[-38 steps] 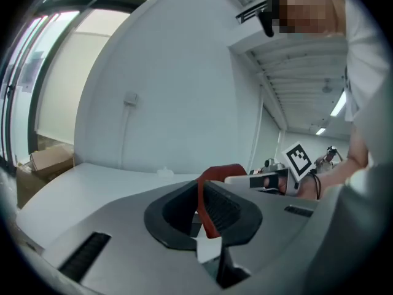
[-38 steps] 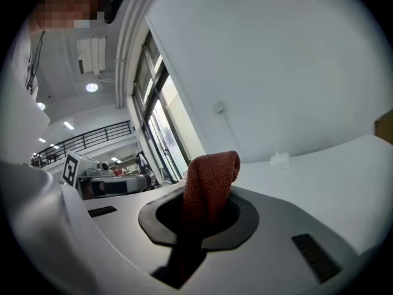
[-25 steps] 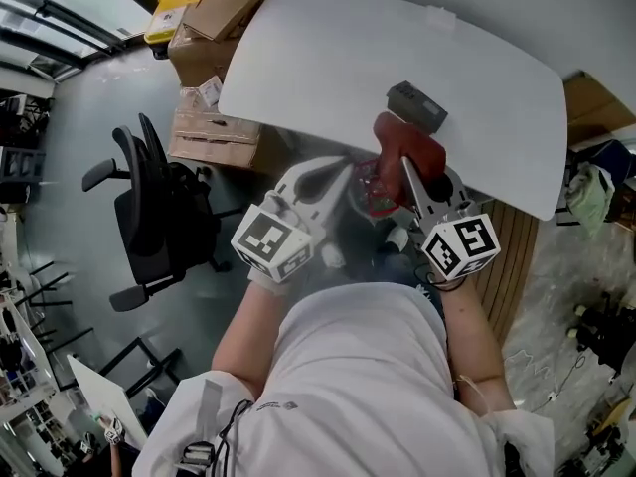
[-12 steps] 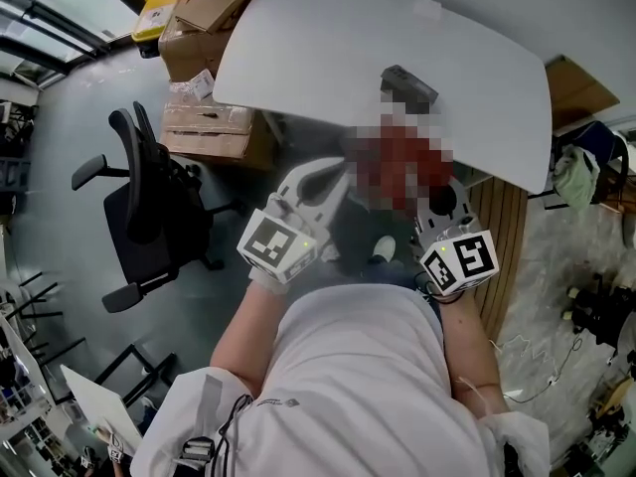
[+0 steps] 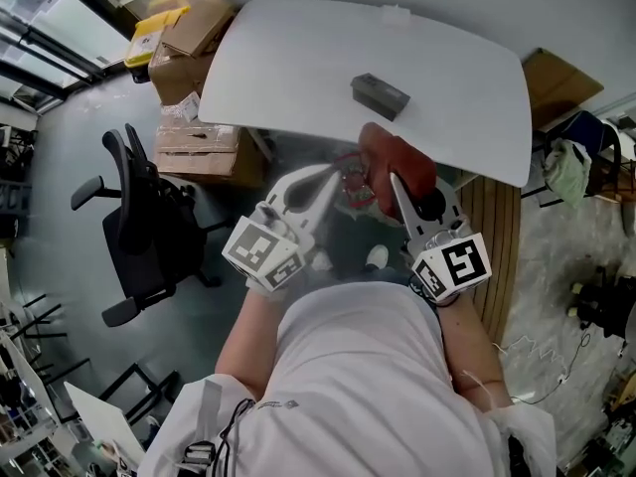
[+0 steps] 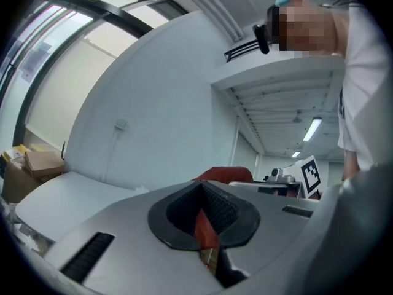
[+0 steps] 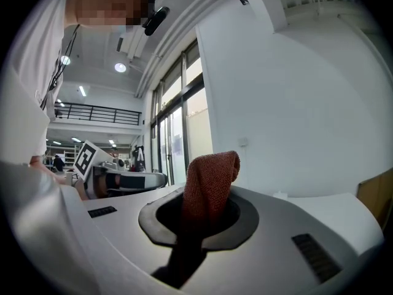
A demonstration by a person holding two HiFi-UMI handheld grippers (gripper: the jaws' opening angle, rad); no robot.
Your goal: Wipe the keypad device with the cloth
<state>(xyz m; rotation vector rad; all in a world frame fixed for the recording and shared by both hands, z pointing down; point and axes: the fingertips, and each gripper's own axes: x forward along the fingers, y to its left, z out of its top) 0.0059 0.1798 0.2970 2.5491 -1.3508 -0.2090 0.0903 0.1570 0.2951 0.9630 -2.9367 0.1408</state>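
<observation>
The dark grey keypad device (image 5: 379, 91) lies on the white table (image 5: 298, 58), past both grippers. A red cloth (image 5: 397, 159) hangs bunched just off the table's near edge. My right gripper (image 5: 399, 179) is shut on the cloth, which pokes up between its jaws (image 7: 209, 183) in the right gripper view. My left gripper (image 5: 333, 177) is beside it on the left, jaws shut. A thin red strip (image 6: 202, 229), seemingly an edge of the same cloth, is pinched between them. Both grippers are short of the device and not touching it.
A black office chair (image 5: 139, 217) stands on the floor at left. Cardboard boxes (image 5: 194, 78) and a yellow pack (image 5: 149, 28) are piled by the table's left end. A slatted wooden panel (image 5: 502, 237) lies at right. The person's torso fills the foreground.
The head view has swung, so the table and keypad device now sit higher and further left in the picture. Both grippers keep hold of the red cloth near the table's front edge.
</observation>
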